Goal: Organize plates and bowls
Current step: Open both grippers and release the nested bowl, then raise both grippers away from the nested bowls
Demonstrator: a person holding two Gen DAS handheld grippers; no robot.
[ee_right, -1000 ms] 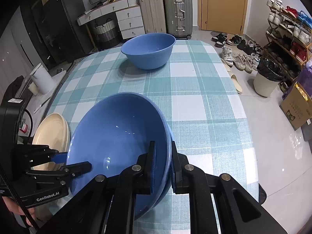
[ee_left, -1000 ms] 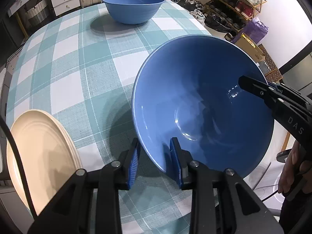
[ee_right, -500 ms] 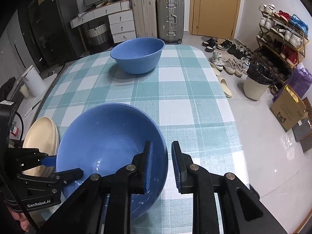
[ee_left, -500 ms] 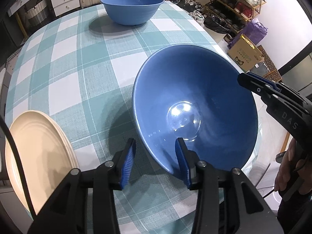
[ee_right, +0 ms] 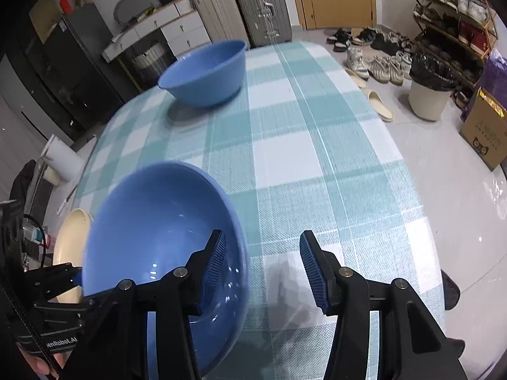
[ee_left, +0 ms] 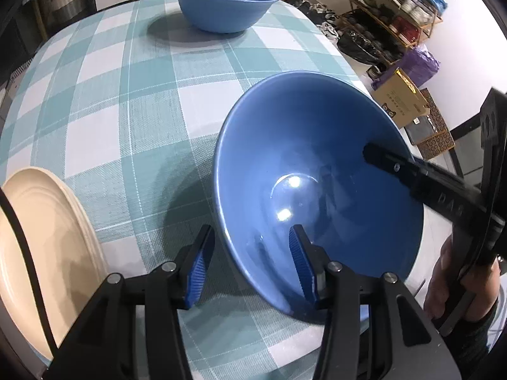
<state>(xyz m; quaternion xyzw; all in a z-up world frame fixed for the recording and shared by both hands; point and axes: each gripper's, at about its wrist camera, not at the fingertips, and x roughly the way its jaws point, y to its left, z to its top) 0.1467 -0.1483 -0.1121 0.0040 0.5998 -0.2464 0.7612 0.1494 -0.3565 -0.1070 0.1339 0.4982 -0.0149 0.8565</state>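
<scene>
Nearest the left wrist camera, the left gripper (ee_left: 250,266) has its blue-padded fingers (ee_left: 198,269) spread wide and released, straddling the near rim of the near blue bowl (ee_left: 317,183): one finger sits outside the wall over the cloth, the other inside the bowl, and neither pad looks pressed against the rim. The bowl rests near the front edge of the bench (ee_left: 126,120), which is covered in a teal and white checked cloth, and it appears tipped slightly toward the left gripper in that view, though fisheye distortion makes the tilt hard to judge. From the right wrist camera, the right gripper (ee_right: 261,269) is likewise released, its fingers (ee_right: 312,269) parted wide; the left one hangs over the bowl's rim on the inner side while the other stands over bare cloth, clear of the bowl (ee_right: 158,237). In the left view the right gripper's dark finger (ee_left: 389,163) reaches across the far rim into the bowl, with the person's hand (ee_left: 450,285) on the handle behind it. Just beside the bowl at the bench's left edge lies a stack of cream plates (ee_left: 41,247), partly overhanging the frame. Well apart, at the far end of the bench, a second blue bowl (ee_left: 226,6) stands upright on the cloth. Beyond the bench, suitcases (ee_right: 263,9) stand by a wooden door and a shoe rack (ee_left: 399,9) lines the wall.
</scene>
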